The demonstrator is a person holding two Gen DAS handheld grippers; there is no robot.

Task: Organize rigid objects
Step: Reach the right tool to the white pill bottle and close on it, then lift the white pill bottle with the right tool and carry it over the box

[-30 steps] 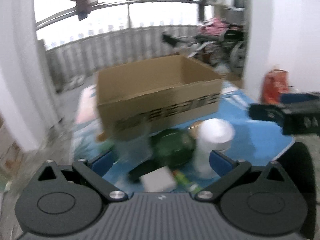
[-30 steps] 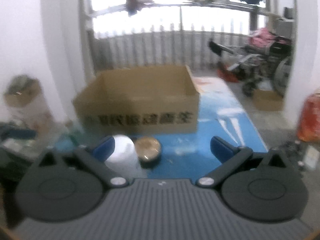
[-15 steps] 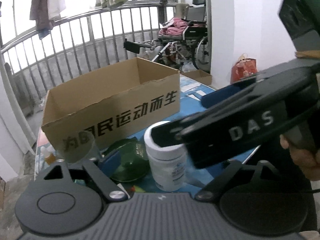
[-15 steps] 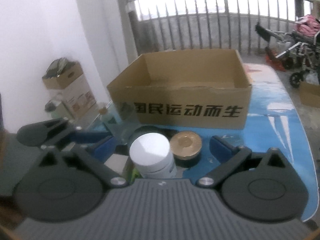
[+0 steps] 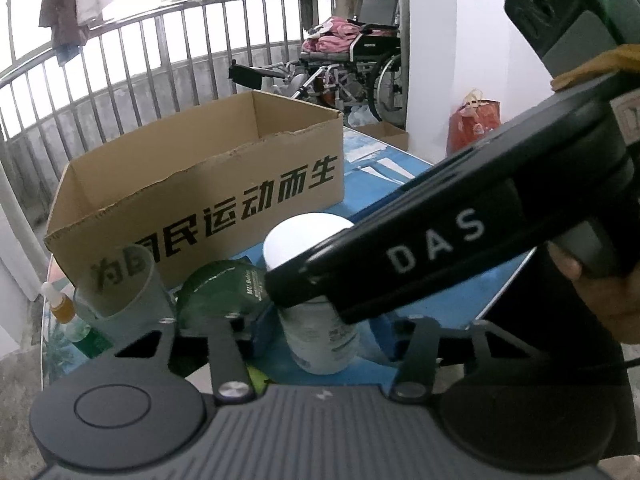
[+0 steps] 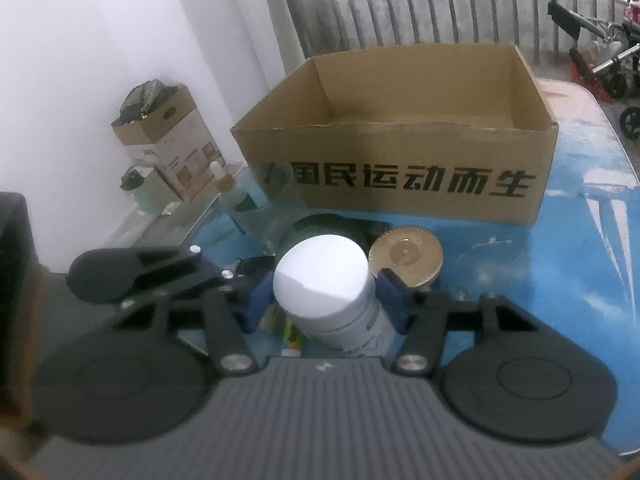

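Gripping: right gripper point(image 6: 326, 300) has its blue pads pressed on the white bottle point(image 6: 324, 280), at 6 o'clock from the cardboard box point(image 6: 400, 184).
Left gripper point(image 5: 320, 328): pads flank the same bottle; contact unclear.
Risk: both tools crowd one bottle; lifting could topple the gold-lidded jar point(image 6: 406, 256) touching at 2 o'clock.

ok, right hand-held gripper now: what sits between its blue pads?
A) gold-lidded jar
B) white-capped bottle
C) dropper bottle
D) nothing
B: in the right wrist view the right hand-held gripper has its blue pads against both sides of the white-capped bottle; the gold-lidded jar sits just beyond.
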